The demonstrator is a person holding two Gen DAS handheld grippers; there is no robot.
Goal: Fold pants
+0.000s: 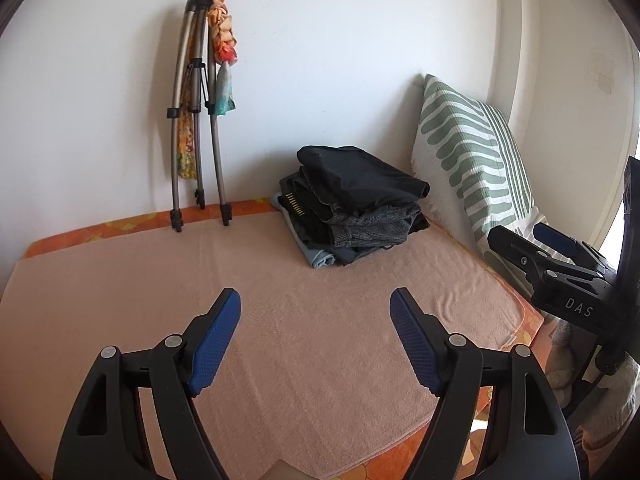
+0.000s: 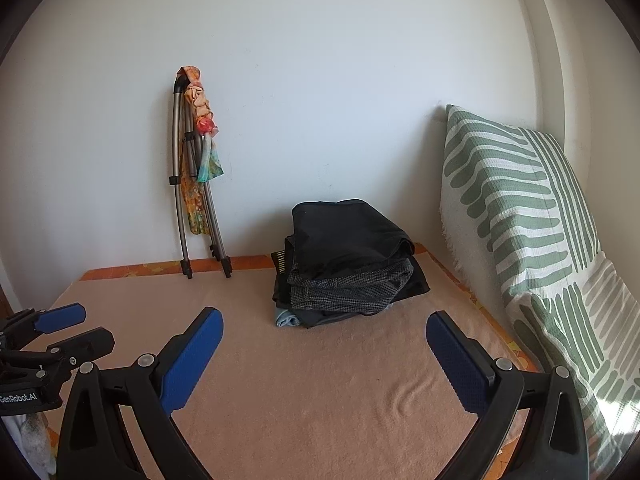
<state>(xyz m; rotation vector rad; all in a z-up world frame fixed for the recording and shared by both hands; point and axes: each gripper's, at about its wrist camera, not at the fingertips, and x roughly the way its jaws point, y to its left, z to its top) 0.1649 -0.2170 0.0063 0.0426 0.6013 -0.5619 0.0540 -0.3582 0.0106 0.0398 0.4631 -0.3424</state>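
White wall backs a bed [image 1: 280, 360] covered by a peach towel. I see both grippers hovering over it with nothing in them: the left gripper [image 1: 315, 312] has its jaws spread wide, and the right gripper [image 2: 324, 334] is spread just as wide. The pants sit in 1 stack [image 2: 344, 260] at 12 o'clock from the right gripper and 1 o'clock from the left, near the wall, beside a striped pillow [image 2: 520, 216] at 3 o'clock. A folded metal frame [image 1: 196, 120] leans at 11 o'clock. I judge the top black pair soft, light and somewhat slippery, likely to sag and drag its neighbours. I'd pinch it at the near folded edge, 1 gripper per corner.
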